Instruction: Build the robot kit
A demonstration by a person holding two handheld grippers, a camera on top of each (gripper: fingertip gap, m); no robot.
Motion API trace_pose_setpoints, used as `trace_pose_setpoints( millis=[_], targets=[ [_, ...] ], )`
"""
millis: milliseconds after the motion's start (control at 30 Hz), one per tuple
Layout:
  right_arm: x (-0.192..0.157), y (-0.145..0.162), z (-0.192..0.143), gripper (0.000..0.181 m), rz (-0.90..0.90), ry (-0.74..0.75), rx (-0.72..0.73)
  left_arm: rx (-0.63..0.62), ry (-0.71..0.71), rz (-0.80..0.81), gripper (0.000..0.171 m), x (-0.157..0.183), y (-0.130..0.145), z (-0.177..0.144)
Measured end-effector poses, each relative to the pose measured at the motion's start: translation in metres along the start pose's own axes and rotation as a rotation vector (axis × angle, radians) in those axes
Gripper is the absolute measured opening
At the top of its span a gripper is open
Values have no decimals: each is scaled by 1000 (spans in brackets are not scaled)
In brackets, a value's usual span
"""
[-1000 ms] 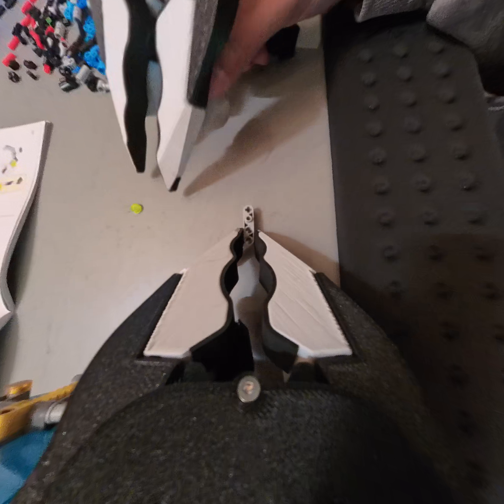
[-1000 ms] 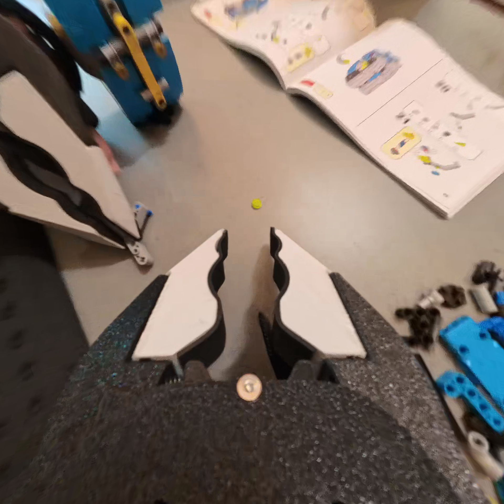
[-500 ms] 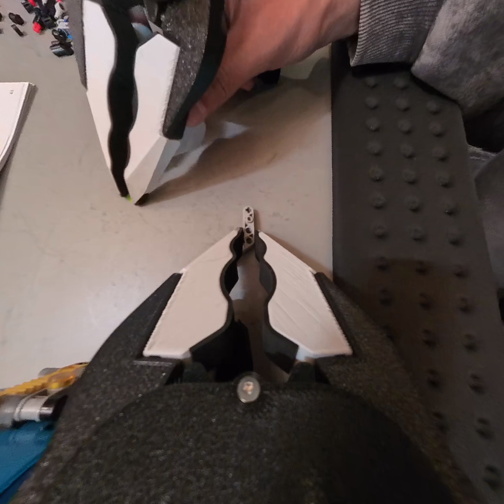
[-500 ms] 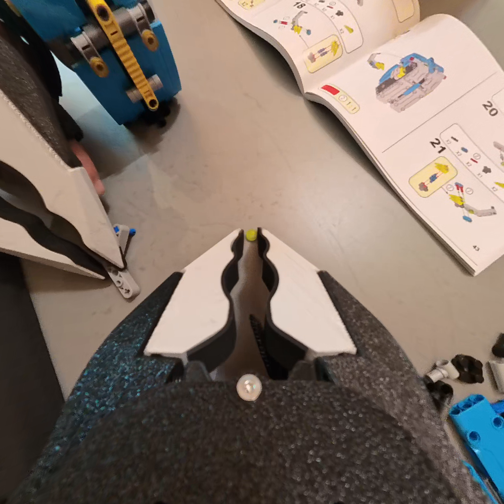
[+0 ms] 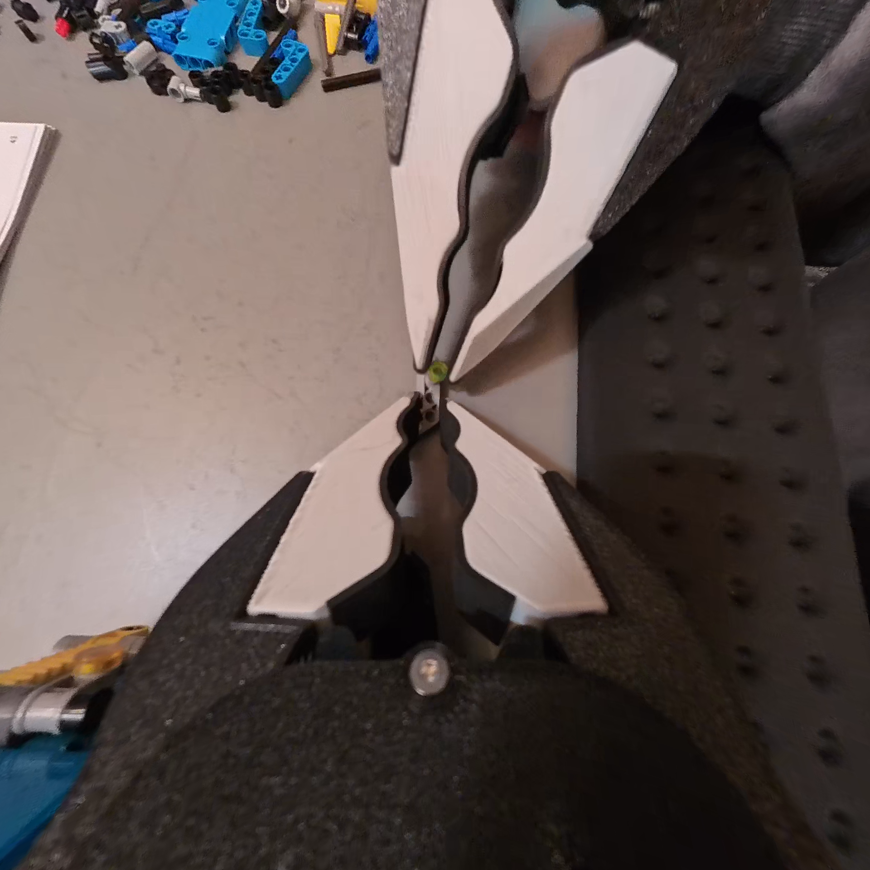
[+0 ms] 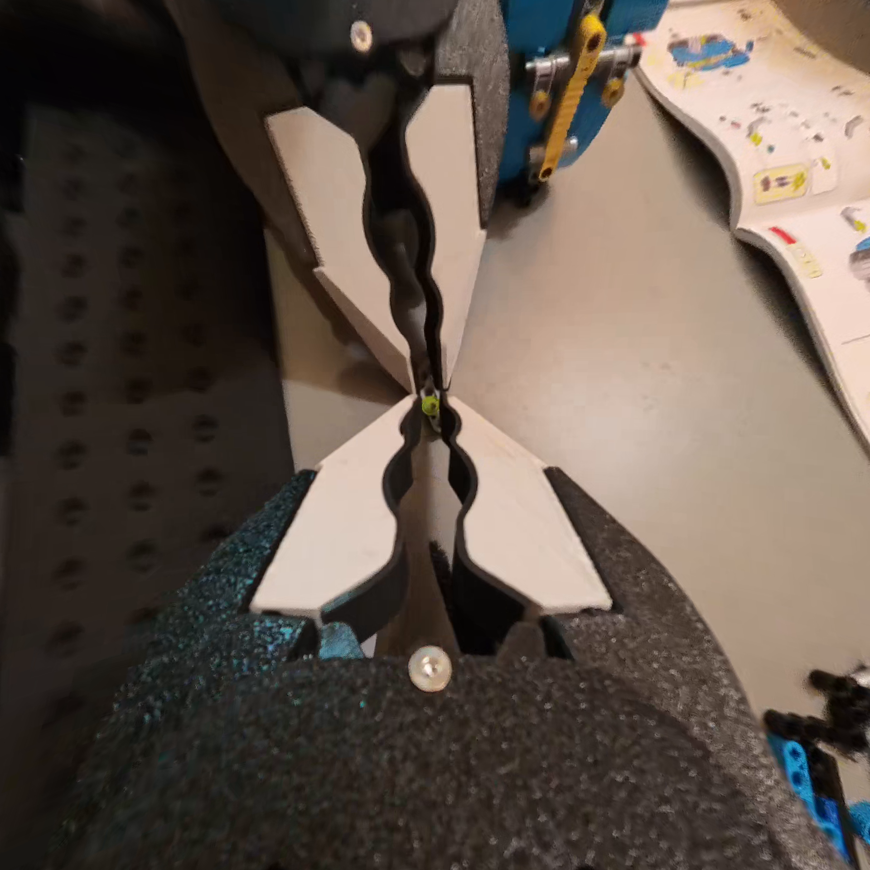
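Note:
My left gripper [image 5: 430, 406] is shut on a small grey holed beam [image 5: 429, 405], held above the grey table. My right gripper [image 6: 432, 409] is shut on a tiny lime-green stud [image 6: 429, 404]. The two grippers meet tip to tip near the table's edge. In the left wrist view the right gripper [image 5: 439, 371] comes down from above with the green stud [image 5: 438, 370] right at the beam's end. In the right wrist view the left gripper [image 6: 429, 383] faces mine, with the grey beam [image 6: 429, 390] just beyond the stud. Whether stud and beam touch is unclear.
A pile of blue, black and grey building pieces [image 5: 226, 52] lies at the far left. A blue model with a yellow beam [image 6: 569, 99] stands behind. An open instruction booklet [image 6: 777, 155] lies to the right. A dark studded mat [image 5: 706, 423] borders the table edge. More loose pieces [image 6: 828, 734] lie low right. My two grippers' fingertips are within a few centimetres of each other.
My right gripper closed on the green stud on the table, lifted it and brought it to the tip of the left gripper's beam. The left gripper stayed shut on the beam.

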State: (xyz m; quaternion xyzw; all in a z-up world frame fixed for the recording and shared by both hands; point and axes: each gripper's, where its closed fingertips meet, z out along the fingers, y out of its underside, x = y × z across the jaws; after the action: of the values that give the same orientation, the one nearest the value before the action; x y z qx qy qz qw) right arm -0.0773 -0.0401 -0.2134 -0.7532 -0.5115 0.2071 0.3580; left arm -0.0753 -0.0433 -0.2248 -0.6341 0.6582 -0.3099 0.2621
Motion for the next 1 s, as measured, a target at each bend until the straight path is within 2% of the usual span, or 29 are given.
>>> trace_pose_setpoints(
  millis=[133, 333, 833, 1000],
  targets=[
    [-4, 2, 6, 6, -27, -19, -14, 1, -1, -1, 7, 0, 0, 0],
    [3, 3, 4, 7, -69, 42, -22, 2, 1, -2, 7, 0, 0, 0],
    [0, 6, 6, 11, -71, 18, -21, 3, 4, -9, 7, 0, 0, 0],
    [5, -2, -2, 17, 65, -33, 50, 3, 4, -8, 7, 0, 0, 0]
  ],
)
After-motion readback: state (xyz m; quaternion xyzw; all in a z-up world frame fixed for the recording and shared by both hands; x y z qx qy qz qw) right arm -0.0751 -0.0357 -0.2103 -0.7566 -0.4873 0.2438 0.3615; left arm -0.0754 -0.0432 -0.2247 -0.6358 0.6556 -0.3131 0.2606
